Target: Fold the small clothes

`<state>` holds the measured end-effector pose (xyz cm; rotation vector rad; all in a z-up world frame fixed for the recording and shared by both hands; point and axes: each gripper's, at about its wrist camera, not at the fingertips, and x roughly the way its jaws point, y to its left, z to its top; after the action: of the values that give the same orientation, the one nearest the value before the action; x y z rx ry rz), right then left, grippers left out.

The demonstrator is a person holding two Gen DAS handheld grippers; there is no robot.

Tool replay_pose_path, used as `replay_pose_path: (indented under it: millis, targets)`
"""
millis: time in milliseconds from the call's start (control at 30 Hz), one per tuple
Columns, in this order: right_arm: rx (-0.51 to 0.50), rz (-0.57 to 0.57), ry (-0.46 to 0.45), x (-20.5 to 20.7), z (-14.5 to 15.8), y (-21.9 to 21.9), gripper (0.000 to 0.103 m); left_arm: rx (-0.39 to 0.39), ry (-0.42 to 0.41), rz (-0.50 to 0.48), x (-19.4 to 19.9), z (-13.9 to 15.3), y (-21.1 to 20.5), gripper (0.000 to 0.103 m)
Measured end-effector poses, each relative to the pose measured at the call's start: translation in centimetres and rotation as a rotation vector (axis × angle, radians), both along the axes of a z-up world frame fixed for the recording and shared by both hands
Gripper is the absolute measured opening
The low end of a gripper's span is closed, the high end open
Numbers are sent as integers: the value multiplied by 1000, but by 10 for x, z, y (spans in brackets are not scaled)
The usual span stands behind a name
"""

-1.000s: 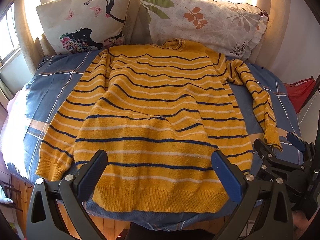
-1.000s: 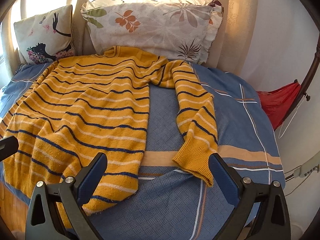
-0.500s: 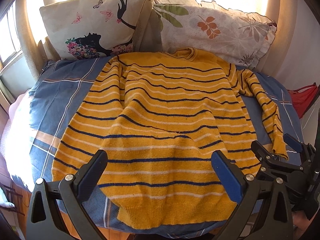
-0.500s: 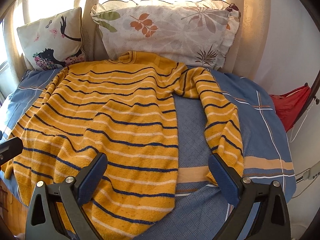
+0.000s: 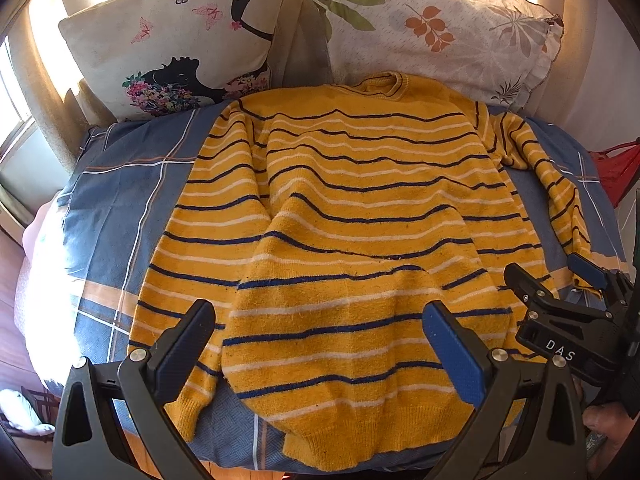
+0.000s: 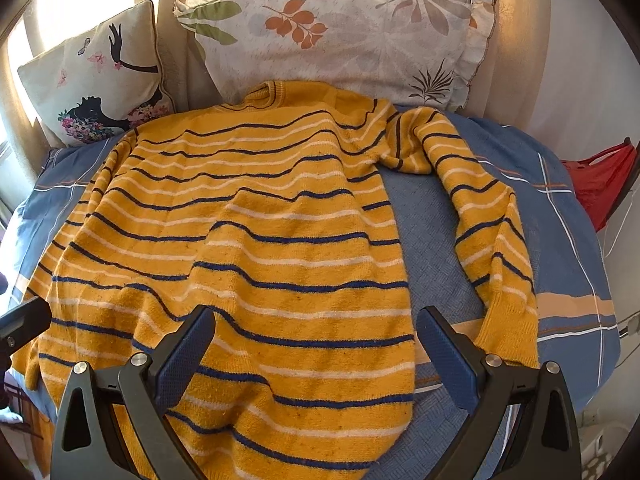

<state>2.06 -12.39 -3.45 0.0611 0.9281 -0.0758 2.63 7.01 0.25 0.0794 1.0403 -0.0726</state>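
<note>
A yellow sweater with navy and white stripes lies spread flat on the bed, collar toward the pillows. Its left sleeve lies alongside the body; its right sleeve bends outward and down, cuff near the bed's front. My left gripper hovers open above the hem with nothing between its fingers. My right gripper is open too, over the lower right part of the sweater, holding nothing. The right gripper also shows at the right edge of the left wrist view, close to the sleeve cuff.
The bed has a blue plaid cover. Two pillows lean at the head: one with a silhouette print, one with a leaf print. A red bag hangs off the right side. A window is at the left.
Both grippers have pulled back and risen, so more of the sweater and its hem shows in each view. The sweater itself has not moved; both grippers stay open.
</note>
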Motion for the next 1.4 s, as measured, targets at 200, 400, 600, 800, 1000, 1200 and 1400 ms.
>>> replay_pose_path:
  millis: [200,400,600,800,1000,1200,1400]
  targets:
    - [0,14,18,11,-5,12,102,-62,34,65,19,-2,39,103]
    - [-34,6,10,17,2,10,102,-48,50,285,43,-23,135,103]
    - [-39,-16,34,22,-2,5,102,-71,115,311,56,-63,193,95]
    - [-48,-9,49,27,-6,12,102,-76,163,206,55,-84,166,68]
    - [-56,-26,57,33,-6,15,102,43,125,231,70,-59,174,3]
    - [-56,-74,57,33,-7,5,102,318,39,434,116,-31,257,4]
    - [-48,-111,69,26,-6,-14,102,187,-16,447,110,1,276,10]
